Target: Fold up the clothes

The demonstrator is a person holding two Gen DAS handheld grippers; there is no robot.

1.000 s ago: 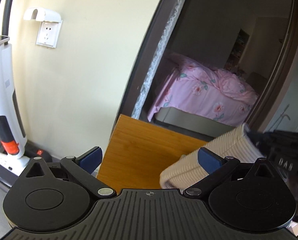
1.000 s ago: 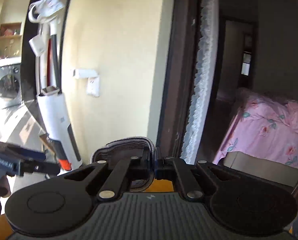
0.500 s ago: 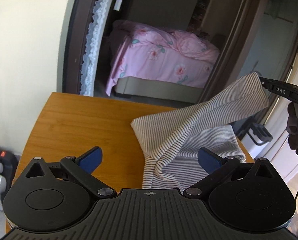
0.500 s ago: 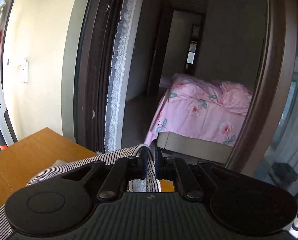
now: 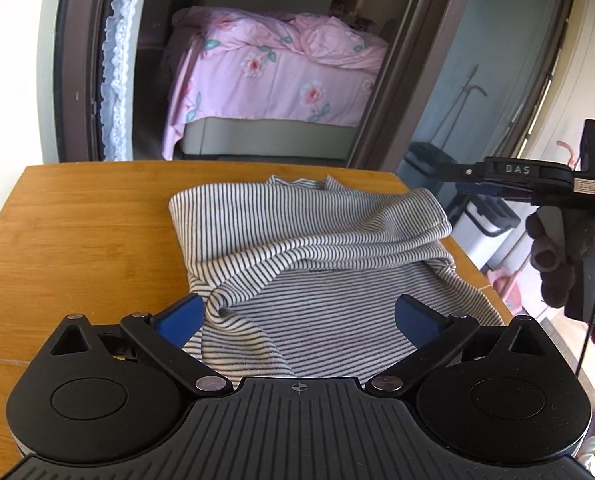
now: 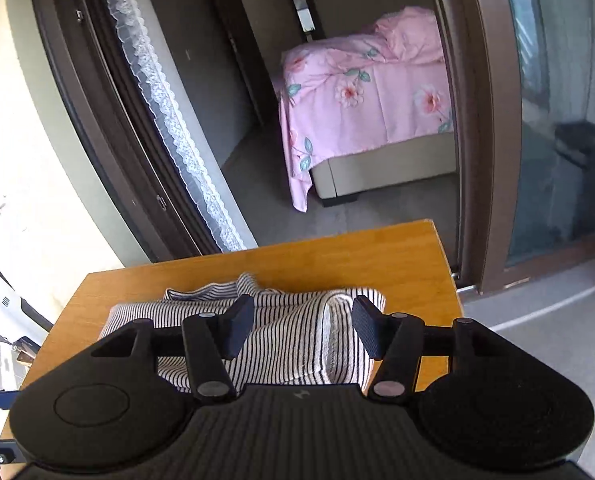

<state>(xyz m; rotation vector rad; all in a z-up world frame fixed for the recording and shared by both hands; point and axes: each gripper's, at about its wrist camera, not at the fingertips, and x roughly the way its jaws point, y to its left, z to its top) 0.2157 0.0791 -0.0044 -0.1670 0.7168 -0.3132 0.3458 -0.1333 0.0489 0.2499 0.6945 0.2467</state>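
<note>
Standing at the far left, a cream wall point(image 5: 13, 60) gives way to a dark brown door frame point(image 5: 77, 60) hung with a strip of white lace trim point(image 5: 111, 60). Through the doorway lies a bed point(image 5: 273, 80) under a pink floral cover, and to its right a second brown post borders a glass panel point(image 5: 469, 80) that reflects a dark bin.

A wooden table point(image 5: 81, 240) fills the lower part of both views, its top bare along the left edge. The striped garment point(image 5: 317, 248) lies bunched on the right half of the table, its neckline toward the far edge and its right side reaching the right edge.

The left gripper point(image 5: 297, 316) hangs over the near part of the cloth with its blue pads spread wide; the left pad sits against a gathered fold but nothing is pinched. The right gripper point(image 6: 303, 328) has just been opening, and its jaws now stand apart over a doubled-over fold of the garment near the table's right edge, which lies loose between them. In the left wrist view it shows at the far right, beyond the table's right edge, with the person's hand point(image 5: 557, 256) around its handle.
</note>
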